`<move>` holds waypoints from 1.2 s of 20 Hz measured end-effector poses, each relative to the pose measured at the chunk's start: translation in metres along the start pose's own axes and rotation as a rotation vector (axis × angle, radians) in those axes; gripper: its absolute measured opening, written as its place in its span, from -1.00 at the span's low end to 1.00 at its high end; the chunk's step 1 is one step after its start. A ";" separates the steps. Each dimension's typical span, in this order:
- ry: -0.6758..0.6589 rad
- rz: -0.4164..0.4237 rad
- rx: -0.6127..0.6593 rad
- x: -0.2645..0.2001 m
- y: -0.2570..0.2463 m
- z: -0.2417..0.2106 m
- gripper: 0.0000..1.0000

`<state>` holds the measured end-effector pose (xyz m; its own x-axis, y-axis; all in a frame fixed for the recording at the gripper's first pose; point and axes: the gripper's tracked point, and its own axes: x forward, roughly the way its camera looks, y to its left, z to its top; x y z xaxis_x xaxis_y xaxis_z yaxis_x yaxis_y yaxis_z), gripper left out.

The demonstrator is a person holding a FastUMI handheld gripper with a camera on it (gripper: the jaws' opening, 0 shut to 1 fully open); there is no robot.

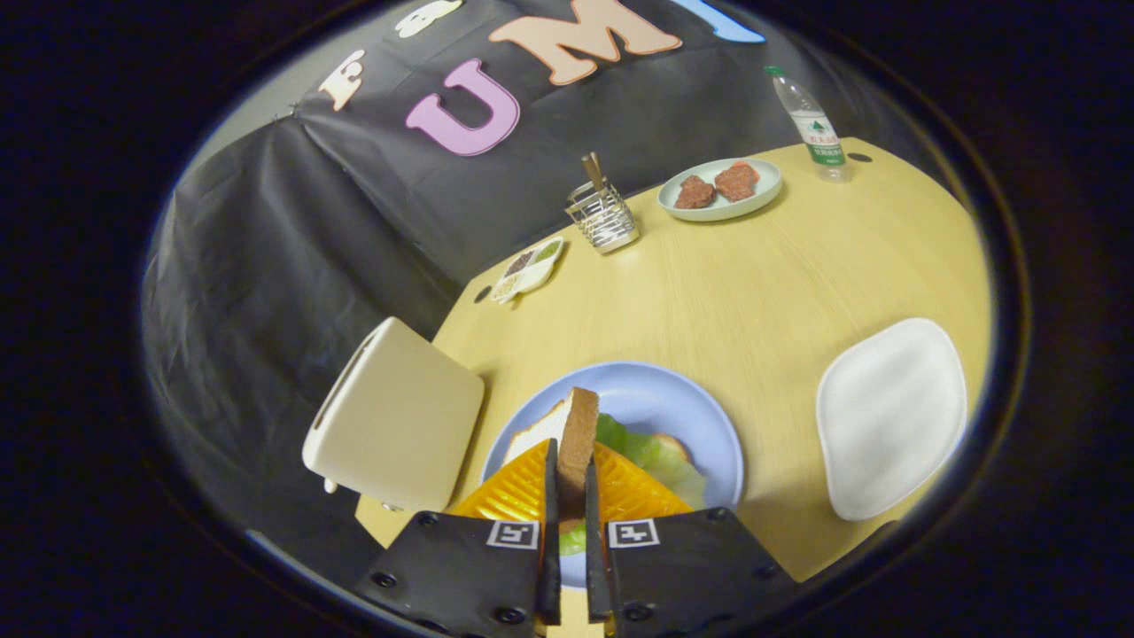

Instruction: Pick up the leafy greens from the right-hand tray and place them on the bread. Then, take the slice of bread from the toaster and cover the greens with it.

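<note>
Gripper view: your gripper (568,496) clamps the bread slice (578,443) edge-on between both fingers, held upright over the blue plate (682,399), where the leafy greens (651,454) already rest on bread, ready for covering. The toaster (399,425) stands just beside.

I'm looking down on a pale wooden tabletop (753,292). Right below me a blue plate (673,399) sits on it near the front edge. A cream toaster (394,425) stands at the left edge, just beside that plate. Over by the right edge lies an empty white tray (890,416). Along the far edge: a small white dish of seasonings (529,268), then a wire utensil holder (604,217), then a pale green plate with two reddish patties (719,190), and at the far right corner a water bottle (811,124) standing upright.
</note>
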<state>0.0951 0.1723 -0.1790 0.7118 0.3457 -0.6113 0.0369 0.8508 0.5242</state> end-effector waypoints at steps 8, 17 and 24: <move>-0.022 -0.183 -0.298 -0.006 -0.032 -0.007 -0.25; -0.140 -0.206 -0.494 -0.032 -0.018 0.021 0.69; -0.371 -0.228 -0.547 -0.081 -0.026 0.082 0.98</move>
<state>0.0942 0.0897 -0.0944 0.9246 0.0601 -0.3762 -0.0756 0.9968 -0.0265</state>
